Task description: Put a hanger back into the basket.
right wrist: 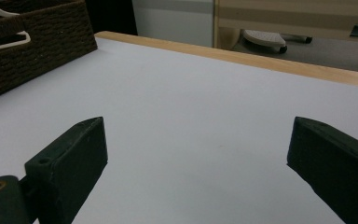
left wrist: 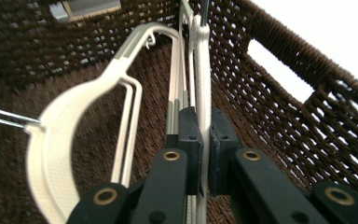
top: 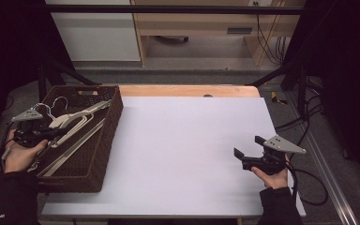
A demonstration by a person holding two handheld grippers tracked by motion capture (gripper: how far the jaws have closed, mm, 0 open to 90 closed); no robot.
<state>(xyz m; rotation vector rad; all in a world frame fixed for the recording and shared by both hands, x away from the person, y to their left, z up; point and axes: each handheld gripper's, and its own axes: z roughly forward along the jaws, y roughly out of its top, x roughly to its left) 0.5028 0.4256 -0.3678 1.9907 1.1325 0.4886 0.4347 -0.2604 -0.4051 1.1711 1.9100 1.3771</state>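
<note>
Plastic hanger in L gripper, wicker basket.

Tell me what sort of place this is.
Probably a lab or workshop bench set up for recording, not a home: a black metal frame spans a white-topped table, loose black cables hang behind, and a dark brown woven basket holds cream plastic hangers.

Cream hanger edge-on, clamped, inside brown wicker basket, beside other hangers.
</note>
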